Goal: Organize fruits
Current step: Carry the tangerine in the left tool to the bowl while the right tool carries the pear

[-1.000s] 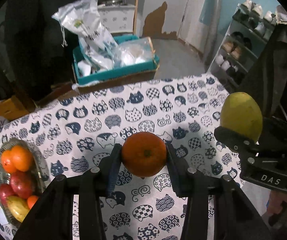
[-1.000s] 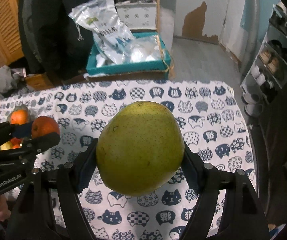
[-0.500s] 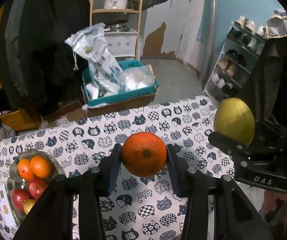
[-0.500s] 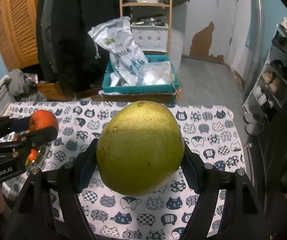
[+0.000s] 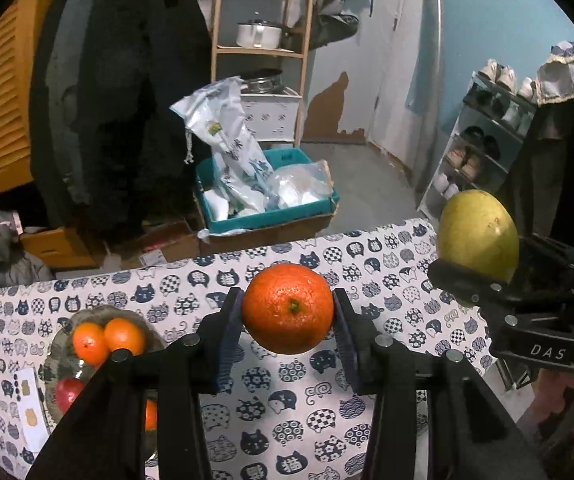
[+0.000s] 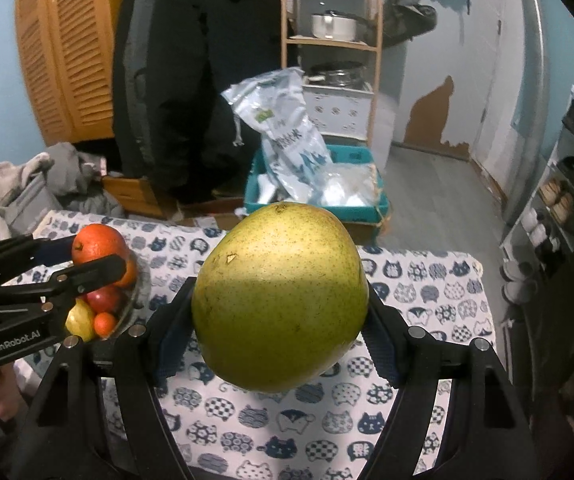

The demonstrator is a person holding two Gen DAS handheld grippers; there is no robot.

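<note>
From the left wrist, the left gripper has its jaws clamped on an orange above the bench; a fruit bowl sits near the left edge. From the right wrist, the right gripper has its jaws, half spread, pinching a pear above the bench's middle.

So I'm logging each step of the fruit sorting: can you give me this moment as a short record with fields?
left tongs: shut on the orange, held above the table
right tongs: shut on the green pear, held above the table
fruit bowl: on the cat-print tablecloth, holding oranges, a red fruit and a yellow one
fruit on bare cloth: none seen
</note>
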